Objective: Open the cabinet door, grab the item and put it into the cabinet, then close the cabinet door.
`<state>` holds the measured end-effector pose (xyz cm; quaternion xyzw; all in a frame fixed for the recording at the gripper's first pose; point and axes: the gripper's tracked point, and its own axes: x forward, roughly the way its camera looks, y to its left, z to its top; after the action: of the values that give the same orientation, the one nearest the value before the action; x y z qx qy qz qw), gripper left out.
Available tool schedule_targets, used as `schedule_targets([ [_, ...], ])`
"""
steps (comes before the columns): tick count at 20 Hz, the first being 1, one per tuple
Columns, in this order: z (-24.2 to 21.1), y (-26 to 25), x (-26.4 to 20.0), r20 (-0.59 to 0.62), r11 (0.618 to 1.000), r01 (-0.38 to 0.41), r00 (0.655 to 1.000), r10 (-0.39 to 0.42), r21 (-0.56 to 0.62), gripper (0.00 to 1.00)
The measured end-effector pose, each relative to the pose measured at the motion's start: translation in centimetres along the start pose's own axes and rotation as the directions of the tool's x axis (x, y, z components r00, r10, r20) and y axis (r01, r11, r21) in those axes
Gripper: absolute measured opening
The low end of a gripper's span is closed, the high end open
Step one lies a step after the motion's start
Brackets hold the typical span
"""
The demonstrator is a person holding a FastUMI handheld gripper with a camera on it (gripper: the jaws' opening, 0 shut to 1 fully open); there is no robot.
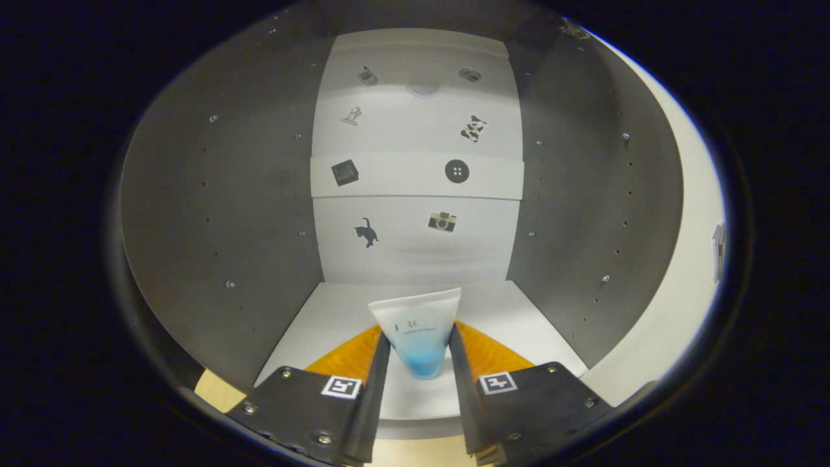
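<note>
A white tube with a blue cap end (418,331) stands cap-down between my two fingers, and my gripper (419,342) is shut on it, both fingers pressing its sides. The tube sits low over the white floor (519,318) of the open cabinet, just inside its front edge. The cabinet's grey side walls (214,214) rise on both sides of me, and its white back panel (415,246) lies beyond the tube. The open door (687,259) shows as a white curved band past the right wall.
A white shelf edge (402,176) crosses the back panel halfway up. Small picture stickers dot the back panel, among them a cat (366,232) and a camera (442,222). Pale wood surface (217,389) shows below the cabinet's front edge.
</note>
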<state>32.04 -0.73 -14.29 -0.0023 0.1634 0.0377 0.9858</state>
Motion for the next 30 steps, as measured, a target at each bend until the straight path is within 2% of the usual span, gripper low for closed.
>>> schedule_targets([
  [6,0.4,-0.4,0.0,0.013,1.000,0.008,1.000,-0.008,0.011,0.55],
  [9,0.7,-0.6,0.0,0.027,1.000,0.009,1.000,-0.009,0.020,0.65],
  [16,1.6,-1.1,-2.0,0.050,0.999,0.025,0.998,-0.027,0.033,0.65],
  [21,2.7,-1.7,-8.4,0.101,0.999,0.039,0.994,-0.040,0.012,0.65],
  [24,2.4,-2.6,-13.5,0.123,0.997,0.069,0.990,-0.065,-0.029,0.64],
  [30,1.6,-5.0,-24.7,0.156,0.991,0.134,0.979,-0.131,-0.012,0.64],
])
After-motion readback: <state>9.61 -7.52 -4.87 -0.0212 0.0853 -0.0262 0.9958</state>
